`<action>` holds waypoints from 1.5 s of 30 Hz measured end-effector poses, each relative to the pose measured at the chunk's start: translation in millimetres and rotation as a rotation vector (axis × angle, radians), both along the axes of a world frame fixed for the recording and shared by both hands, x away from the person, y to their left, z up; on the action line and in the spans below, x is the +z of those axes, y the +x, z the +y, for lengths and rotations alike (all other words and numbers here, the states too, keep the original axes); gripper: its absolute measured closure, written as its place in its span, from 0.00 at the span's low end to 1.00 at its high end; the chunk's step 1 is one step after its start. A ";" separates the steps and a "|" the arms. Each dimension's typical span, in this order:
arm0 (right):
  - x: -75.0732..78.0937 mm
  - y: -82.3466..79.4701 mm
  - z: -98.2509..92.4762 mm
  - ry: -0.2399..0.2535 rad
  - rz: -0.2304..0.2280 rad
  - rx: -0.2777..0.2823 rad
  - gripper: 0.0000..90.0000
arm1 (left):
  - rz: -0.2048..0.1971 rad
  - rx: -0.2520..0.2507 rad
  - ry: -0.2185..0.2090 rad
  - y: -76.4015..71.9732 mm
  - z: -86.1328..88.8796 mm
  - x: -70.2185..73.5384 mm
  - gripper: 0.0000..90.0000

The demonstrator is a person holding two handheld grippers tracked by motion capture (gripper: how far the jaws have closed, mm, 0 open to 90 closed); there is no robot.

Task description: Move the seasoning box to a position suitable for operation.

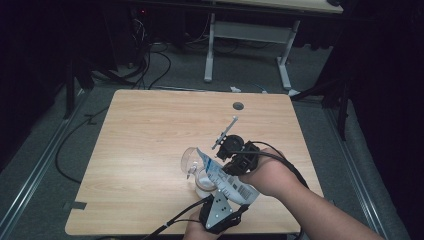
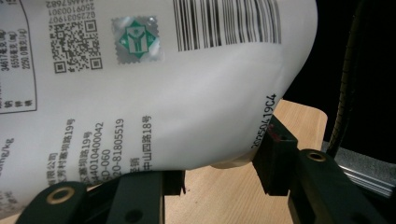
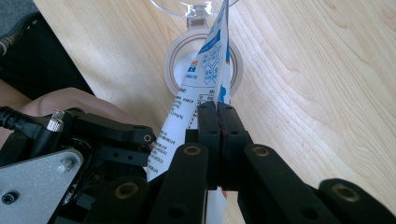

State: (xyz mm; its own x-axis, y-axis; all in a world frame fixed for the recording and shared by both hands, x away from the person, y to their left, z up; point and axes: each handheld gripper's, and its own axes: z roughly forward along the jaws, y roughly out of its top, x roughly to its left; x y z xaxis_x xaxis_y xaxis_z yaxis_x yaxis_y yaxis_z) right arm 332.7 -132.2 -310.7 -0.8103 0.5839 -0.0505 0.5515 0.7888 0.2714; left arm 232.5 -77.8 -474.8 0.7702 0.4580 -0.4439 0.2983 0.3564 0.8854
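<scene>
Both tongs (image 1: 235,187) (image 3: 218,112) seemingly clamp the white bag (image 1: 227,177), tilted over a jar (image 3: 175,56).

bag (image 1: 225,176): tilted over jar (image 1: 205,184) | right tongs (image 1: 233,161): gripping bag | left tongs (image 1: 220,207): under bag

The right forearm came in from the lower right of the high view, its hand wrapped around the right tongs (image 1: 231,159), which pointed left and slightly down. Their jaws were pressed fully together in the right gripper view. The left tongs (image 1: 216,196) sat at the bottom edge, held by the left hand (image 1: 192,232), pointing upward in that view, jaws partly apart.
</scene>
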 end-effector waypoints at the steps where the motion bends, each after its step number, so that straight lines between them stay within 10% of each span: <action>1: 0.1 0.2 0.1 -0.003 -0.001 0.000 1.00 | 0.000 -0.001 -0.001 0.3 0.1 0.3 0.67; 45: -0.6 1.4 3.6 -0.004 -0.005 0.009 1.00 | 0.004 -0.004 -0.021 -0.2 0.6 2.4 0.66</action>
